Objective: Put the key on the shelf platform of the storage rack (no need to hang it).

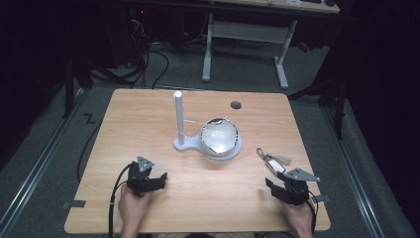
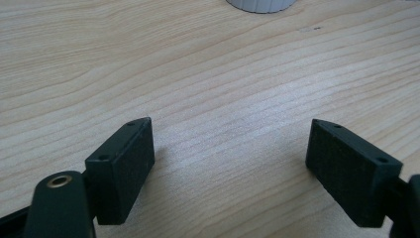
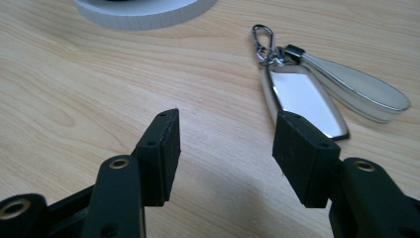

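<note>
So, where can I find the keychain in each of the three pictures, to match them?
High view: the keychain lies at lower right on the table, just beyond the right gripper.
Right gripper view: the keychain is at upper right, past the right-hand jaw.
Left gripper view: it is not in this picture.
Shared landmark: the white stand base, at the top edge in both gripper views.
</note>
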A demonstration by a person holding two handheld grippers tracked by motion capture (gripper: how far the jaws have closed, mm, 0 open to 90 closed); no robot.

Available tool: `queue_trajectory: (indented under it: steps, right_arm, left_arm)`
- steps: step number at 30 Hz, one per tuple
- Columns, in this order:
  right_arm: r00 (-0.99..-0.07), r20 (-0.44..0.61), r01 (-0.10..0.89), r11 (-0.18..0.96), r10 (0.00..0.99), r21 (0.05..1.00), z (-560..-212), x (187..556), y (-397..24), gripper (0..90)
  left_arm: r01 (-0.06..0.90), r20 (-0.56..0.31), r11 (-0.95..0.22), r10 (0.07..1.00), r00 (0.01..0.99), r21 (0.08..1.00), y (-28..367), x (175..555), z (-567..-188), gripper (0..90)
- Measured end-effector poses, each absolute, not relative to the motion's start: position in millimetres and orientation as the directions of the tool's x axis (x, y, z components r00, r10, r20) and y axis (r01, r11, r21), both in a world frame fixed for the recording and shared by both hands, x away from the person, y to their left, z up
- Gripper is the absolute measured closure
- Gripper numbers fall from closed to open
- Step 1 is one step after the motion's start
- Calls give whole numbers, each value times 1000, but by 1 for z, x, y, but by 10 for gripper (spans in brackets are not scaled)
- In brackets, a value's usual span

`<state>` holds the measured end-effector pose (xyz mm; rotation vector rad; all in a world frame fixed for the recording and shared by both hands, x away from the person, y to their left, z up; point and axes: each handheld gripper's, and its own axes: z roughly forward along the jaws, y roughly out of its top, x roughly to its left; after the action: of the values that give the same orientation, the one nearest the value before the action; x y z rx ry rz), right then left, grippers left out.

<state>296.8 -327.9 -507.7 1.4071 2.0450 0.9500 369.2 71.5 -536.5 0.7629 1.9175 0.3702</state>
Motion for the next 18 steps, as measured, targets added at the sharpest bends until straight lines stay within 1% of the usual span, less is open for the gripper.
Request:
queue_trajectory:
  steps: [7,12,18]
  right_arm:
    - [-308,-2,606,198,951,771,-503,294,-344,441]
    - [-281,10,627,176,960,759,-505,300,-354,427]
    - [-287,28,651,174,958,739,-511,317,-358,399]
  left_arm:
    - [347,-695,755,652,-304,556,71,369,-536,192]
    - [350,-692,751,656,-300,560,72,369,-537,192]
    - [346,-696,756,650,-305,555,71,369,-536,191]
